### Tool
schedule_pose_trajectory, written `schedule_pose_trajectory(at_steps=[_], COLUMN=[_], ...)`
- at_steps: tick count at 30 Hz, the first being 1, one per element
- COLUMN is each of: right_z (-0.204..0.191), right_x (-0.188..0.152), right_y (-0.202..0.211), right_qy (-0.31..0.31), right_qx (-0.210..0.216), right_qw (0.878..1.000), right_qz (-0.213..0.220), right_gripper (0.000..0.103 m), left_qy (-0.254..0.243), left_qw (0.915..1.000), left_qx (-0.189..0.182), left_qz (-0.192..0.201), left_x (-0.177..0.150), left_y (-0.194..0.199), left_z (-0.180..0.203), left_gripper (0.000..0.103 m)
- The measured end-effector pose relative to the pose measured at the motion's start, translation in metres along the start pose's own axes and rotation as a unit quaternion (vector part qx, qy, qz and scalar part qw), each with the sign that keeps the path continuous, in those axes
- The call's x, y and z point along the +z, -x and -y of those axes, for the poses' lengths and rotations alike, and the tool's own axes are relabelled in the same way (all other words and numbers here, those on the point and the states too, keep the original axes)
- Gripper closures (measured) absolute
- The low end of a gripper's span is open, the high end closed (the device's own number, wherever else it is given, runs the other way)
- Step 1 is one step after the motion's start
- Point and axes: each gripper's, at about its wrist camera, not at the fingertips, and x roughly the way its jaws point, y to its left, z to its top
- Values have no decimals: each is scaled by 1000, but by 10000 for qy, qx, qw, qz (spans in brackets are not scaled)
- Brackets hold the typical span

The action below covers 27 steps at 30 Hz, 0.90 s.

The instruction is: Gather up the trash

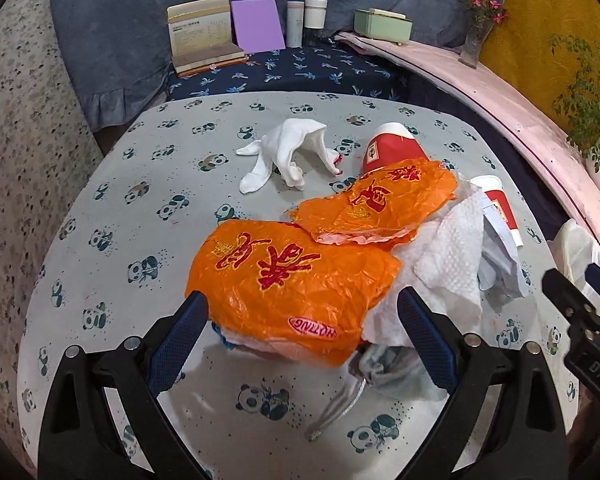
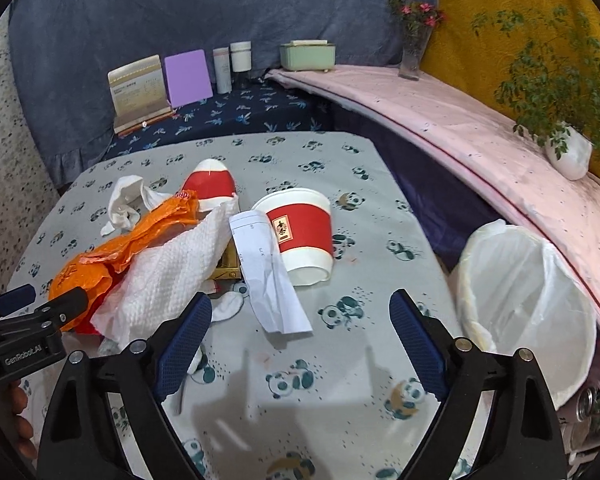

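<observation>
The left gripper point(image 1: 300, 312) is held with its jaws spread wide at the bottom of its own view. The right gripper point(image 2: 300, 312) is likewise held wide apart, low in its frame. Nothing is clasped by either.

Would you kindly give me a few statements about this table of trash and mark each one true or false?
1. The left tool is open, its fingers on either side of the orange plastic bag. True.
2. The right tool is shut on the paper receipt. False: it is open and holds nothing; the receipt lies on the table ahead of it.
3. The red and white paper cup nearest the right tool lies on its side. True.
4. The lined bin is full of trash. False: only its white liner shows inside.
5. A crumpled paper towel lies beside the orange bag. True.
</observation>
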Motion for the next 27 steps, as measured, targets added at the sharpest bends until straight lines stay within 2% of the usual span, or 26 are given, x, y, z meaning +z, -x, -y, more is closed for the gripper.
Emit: schedule_pose_trajectory(at_steps=[1,4,6,8,10,13,15,16,17,27], right_z=[-2,-8,-10,-12,-15,-17,-18,-18,-18,-7], right_x=[1,2,1,0,-1,-2,-1,-1,0,15], right_y=[-6,-26,-37,-45,-51,-55,-52,-49,-46,7], right_qy=[11,45,60,90,116,98,84,85,97,-20], right_qx=[5,75,98,114,142,179,207,221,258,403], right_qw=[10000,9998,9995,9992,9988,9985,9987,9988,9989,9990], right_qz=[-34,-196,-300,-382,-458,-506,-459,-421,-382,184], right_gripper=[20,27,34,41,56,70,73,83,87,86], left_qy=[-7,-63,-75,-119,-119,-112,-107,-96,-91,-143], left_qw=[10000,9995,9993,9989,9986,9988,9987,9985,9985,9952], left_qx=[-39,-242,-299,-401,-475,-476,-506,-531,-538,-787], left_qz=[-16,-175,-201,-191,-216,-103,-13,27,66,569], left_x=[1,2,3,3,3,4,5,6,7,17], left_y=[-3,-11,-13,-12,-12,-6,1,5,9,61], left_z=[0,-1,-2,-3,-3,-4,-4,-4,-4,12], left_gripper=[17,43,54,80,92,94,95,96,96,96])
